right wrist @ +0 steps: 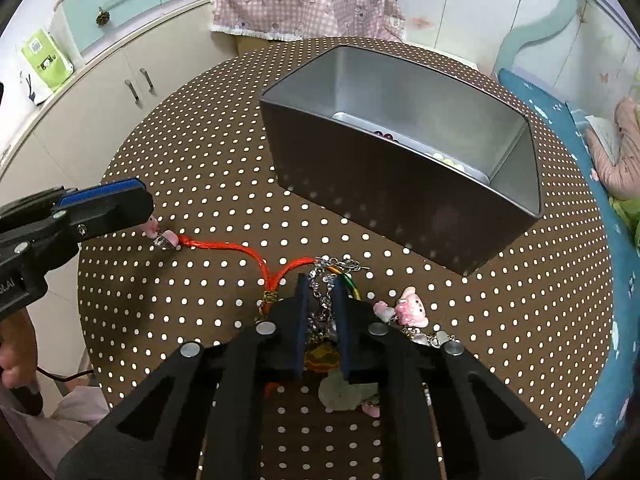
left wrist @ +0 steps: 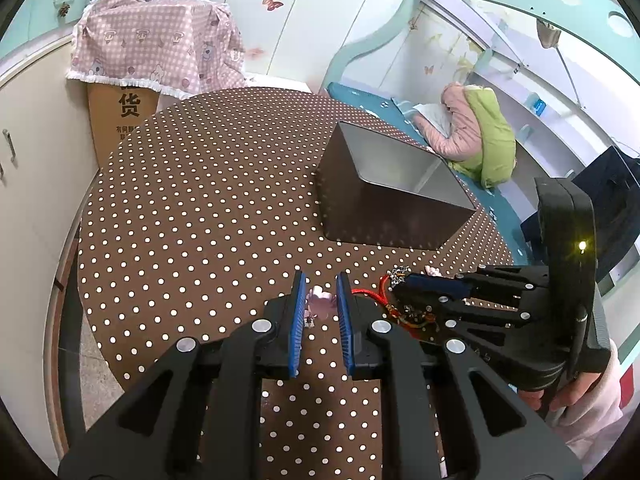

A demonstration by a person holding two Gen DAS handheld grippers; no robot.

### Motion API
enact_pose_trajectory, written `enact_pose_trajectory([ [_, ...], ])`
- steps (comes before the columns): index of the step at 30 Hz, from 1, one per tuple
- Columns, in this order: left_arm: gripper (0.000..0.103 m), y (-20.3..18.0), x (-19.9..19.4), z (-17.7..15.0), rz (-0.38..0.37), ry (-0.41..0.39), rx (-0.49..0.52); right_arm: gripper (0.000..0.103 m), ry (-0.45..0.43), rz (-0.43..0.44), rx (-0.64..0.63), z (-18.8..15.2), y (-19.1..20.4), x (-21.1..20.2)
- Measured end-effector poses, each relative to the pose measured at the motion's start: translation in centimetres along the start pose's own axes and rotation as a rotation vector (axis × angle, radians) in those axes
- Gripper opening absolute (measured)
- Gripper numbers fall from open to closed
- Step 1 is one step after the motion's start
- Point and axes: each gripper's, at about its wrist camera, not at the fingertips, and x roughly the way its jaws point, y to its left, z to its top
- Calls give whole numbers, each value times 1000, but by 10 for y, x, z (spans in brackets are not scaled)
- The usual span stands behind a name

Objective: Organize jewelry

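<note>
So I'm mid-pickup here, with most of the jewelry lying in a tangle on the near side of the table [right wrist: 180, 152] and only a few beads showing in the bottom of the metal box [right wrist: 404, 208] further back. My right gripper [right wrist: 322, 284] is down over the silver chain [right wrist: 326, 276], jaws narrow with the links bunched between them, though I honestly can't tell if they're pinching it yet or just straddling it. My left gripper [left wrist: 321, 290] sits over a little pink charm [left wrist: 320, 302] at the left end of the red cord [right wrist: 236, 249], jaws partly open with the charm in the gap, not clamped as far as I can see. The cord runs from that charm right into the same knot as the chain, next to a pink doll charm [right wrist: 410, 307] just right of my right jaws. Tricky bit, I reckon: everything's linked up, so lifting one piece will probably drag the rest. Next move I'd say is close properly on the chain, lift slow, see what comes with it, then carry it to the far right and drop it into the box.
</note>
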Motion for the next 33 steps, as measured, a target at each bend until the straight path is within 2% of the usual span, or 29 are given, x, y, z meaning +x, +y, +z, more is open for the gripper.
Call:
enact_pose_trajectory([
  [1,16,-1,0,0,0,0,2,6,-1,4,13,1,-3,1],
  [5,16,-4,0,1,0,-4,10,0,-23,38,53,4,-10,-7],
  [13,16,-13,-5,8,-2,-30,27,0,-96,72,94,9,-16,-32],
  [21,16,-25,-13,24,0,-76,72,0,-206,114,123,19,-23,-64],
  [33,16,-52,-20,57,-35,-138,152,0,-350,101,156,36,-39,-105],
])
